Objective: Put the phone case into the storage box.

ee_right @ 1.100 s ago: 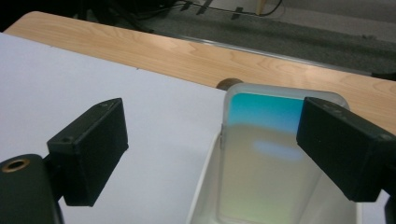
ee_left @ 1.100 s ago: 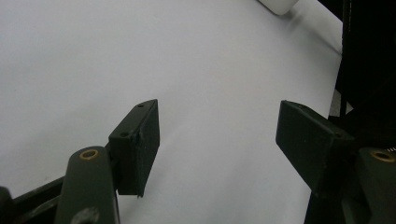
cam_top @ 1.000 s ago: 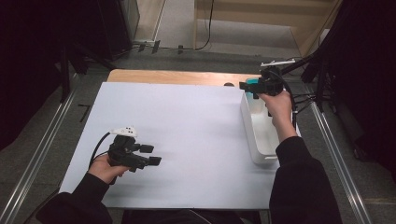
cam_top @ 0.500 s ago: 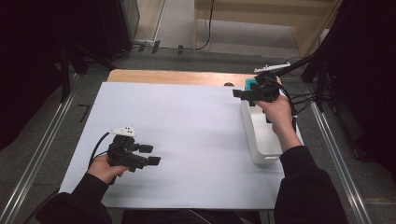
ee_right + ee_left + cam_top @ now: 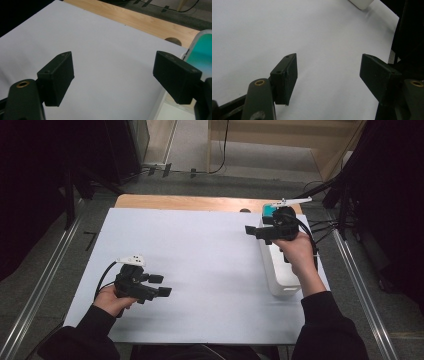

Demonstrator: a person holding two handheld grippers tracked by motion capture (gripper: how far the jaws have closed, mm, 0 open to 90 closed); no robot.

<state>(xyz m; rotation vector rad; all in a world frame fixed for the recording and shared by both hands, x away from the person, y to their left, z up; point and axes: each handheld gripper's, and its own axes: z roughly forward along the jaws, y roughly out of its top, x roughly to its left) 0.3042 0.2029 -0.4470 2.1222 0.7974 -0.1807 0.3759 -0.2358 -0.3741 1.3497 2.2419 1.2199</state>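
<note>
A white rectangular bin [image 5: 281, 276] lies along the right edge of the white sheet [image 5: 200, 265], with a teal object [image 5: 269, 210] at its far end. Nothing is seen carried out of it yet, so the work is judged barely begun. The right gripper [image 5: 251, 230] is held over the bin's far end, its jaws having just been closing, yet apart and empty. The left gripper [image 5: 161, 285] is held spread and empty at the near left.
</note>
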